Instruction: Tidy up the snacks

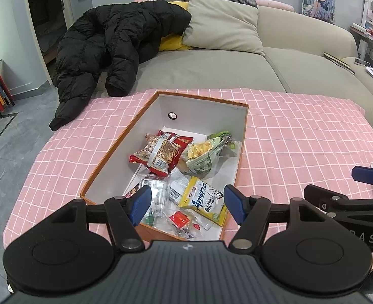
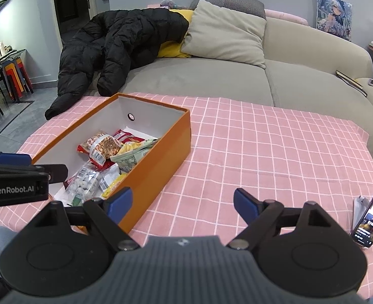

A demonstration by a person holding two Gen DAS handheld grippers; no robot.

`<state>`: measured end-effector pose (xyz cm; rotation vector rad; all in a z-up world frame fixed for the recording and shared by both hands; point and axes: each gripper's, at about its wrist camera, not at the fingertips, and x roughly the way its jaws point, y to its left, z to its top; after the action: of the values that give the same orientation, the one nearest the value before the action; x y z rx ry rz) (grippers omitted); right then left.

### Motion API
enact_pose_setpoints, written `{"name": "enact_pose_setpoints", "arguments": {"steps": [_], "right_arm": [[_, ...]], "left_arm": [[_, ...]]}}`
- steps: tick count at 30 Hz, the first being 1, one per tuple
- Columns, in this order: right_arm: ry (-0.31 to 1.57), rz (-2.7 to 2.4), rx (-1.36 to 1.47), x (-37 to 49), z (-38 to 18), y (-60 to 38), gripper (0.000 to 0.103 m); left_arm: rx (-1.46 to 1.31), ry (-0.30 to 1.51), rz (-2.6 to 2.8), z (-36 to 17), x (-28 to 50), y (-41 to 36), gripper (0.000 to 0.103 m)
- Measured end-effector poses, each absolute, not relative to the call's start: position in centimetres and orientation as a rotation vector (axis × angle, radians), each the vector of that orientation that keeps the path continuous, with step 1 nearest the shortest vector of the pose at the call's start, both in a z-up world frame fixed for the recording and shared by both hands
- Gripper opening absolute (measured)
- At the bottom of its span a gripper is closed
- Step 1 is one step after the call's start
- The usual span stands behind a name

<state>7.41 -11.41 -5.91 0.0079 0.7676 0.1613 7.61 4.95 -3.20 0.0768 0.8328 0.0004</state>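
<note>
On the table, box [image 1: 125, 141]: yellow packet [image 1: 204, 202] reads "Ameri..."
Left gripper [image 1: 186, 202]: jaws wide, empty; side reads "GenRobot.AI"
Right gripper [image 2: 182, 204]: jaws wide, empty

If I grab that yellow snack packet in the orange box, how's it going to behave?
The yellow packet looks flat and soft, so it would probably flop and crinkle when lifted. Its glossy film may slip between the pads. It lies on other wrappers in the box, so these might shift or come along.
</note>
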Motion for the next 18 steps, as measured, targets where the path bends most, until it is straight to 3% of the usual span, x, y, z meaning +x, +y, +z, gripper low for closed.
{"name": "enact_pose_setpoints", "arguments": {"steps": [18], "right_arm": [[0.777, 0.141, 0.007, 7.69, -5.97, -11.63, 0.084]], "left_arm": [[0.086, 0.834, -0.009, -3.27, 7.58, 4.71, 0.077]]}}
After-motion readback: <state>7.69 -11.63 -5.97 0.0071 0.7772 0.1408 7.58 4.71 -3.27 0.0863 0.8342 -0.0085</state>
